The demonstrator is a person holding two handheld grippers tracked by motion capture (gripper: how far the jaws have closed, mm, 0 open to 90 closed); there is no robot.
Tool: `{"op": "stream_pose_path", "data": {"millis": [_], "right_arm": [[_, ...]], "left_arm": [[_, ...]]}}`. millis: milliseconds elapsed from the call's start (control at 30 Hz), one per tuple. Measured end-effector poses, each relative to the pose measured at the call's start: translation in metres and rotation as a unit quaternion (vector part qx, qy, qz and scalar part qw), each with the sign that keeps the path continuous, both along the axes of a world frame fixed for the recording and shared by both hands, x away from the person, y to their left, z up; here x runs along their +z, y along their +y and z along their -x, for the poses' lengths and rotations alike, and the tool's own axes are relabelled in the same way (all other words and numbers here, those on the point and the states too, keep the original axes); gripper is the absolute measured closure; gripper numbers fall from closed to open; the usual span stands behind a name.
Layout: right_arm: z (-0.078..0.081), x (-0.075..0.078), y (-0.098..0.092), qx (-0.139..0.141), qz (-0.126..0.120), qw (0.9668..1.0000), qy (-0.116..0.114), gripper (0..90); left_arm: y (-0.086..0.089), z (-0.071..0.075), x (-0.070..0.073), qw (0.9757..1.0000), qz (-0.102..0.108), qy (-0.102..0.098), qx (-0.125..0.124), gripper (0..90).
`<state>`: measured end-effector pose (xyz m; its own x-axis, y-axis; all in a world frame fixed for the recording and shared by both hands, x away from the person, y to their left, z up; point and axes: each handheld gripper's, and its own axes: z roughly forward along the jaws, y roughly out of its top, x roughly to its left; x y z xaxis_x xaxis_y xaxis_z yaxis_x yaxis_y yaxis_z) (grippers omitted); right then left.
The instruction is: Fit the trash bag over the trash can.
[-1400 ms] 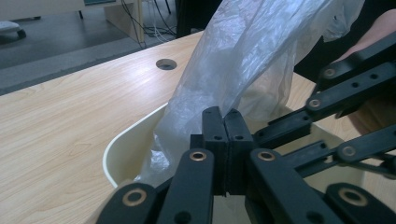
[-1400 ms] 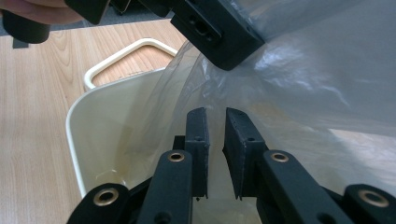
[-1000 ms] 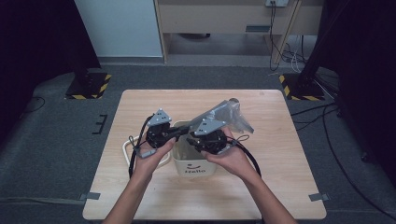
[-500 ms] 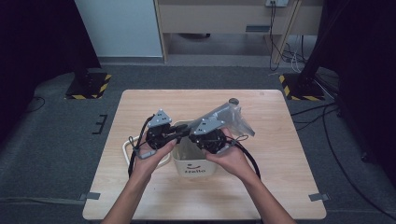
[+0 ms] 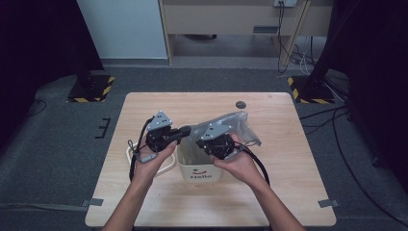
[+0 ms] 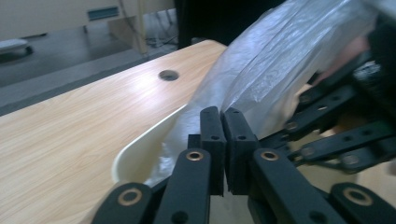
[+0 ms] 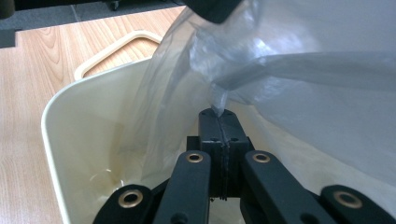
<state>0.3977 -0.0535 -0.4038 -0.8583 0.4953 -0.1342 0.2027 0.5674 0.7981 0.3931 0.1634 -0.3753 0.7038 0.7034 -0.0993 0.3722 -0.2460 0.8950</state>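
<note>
Inside, the cream bin point(image 7: 84, 140) holds a clear plastic bag point(image 7: 289, 70), partly tucked.

A light wooden desk point(image 5: 288, 192) stands on grey carpet point(image 5: 53, 159); a wooden cabinet point(image 5: 231, 19) and white panel point(image 5: 120, 29) stand behind.

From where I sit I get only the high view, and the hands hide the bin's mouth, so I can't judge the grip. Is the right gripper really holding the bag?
Observer: Yes. The right gripper view shows the right gripper with its jaws shut on a twisted fold of the clear bag.
Operator: And the left one?
Observer: The left gripper has its jaws shut at the bag's edge; whether any film is caught between them I cannot tell.
Operator: Is the bag in the bin?
Observer: Partly: film hangs down inside the cream bin, along its wall.
</note>
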Motion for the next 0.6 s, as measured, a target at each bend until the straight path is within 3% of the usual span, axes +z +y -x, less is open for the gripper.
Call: {"op": "stream_pose_path", "data": {"millis": [100, 300, 500, 600], "right_arm": [[0.003, 0.001, -0.005, 0.000, -0.002, 1.0000, 0.000, 90.0], [0.003, 0.000, -0.016, -0.009, -0.005, 0.9999, 0.002, 90.0], [0.004, 0.000, -0.025, -0.014, -0.006, 0.9999, 0.006, 89.8], [0.002, 0.000, -0.027, -0.019, -0.009, 0.9997, 0.010, 83.0]], "left_arm": [[0.005, -0.002, -0.002, 0.9999, 0.007, 0.007, 0.005, 89.5], [0.005, 0.000, -0.006, 0.9999, -0.005, 0.006, 0.010, 90.0], [0.008, 0.000, -0.007, 0.9999, 0.004, 0.009, 0.012, 90.0], [0.006, 0.002, -0.008, 0.9999, 0.002, 0.010, 0.006, 90.0]]}}
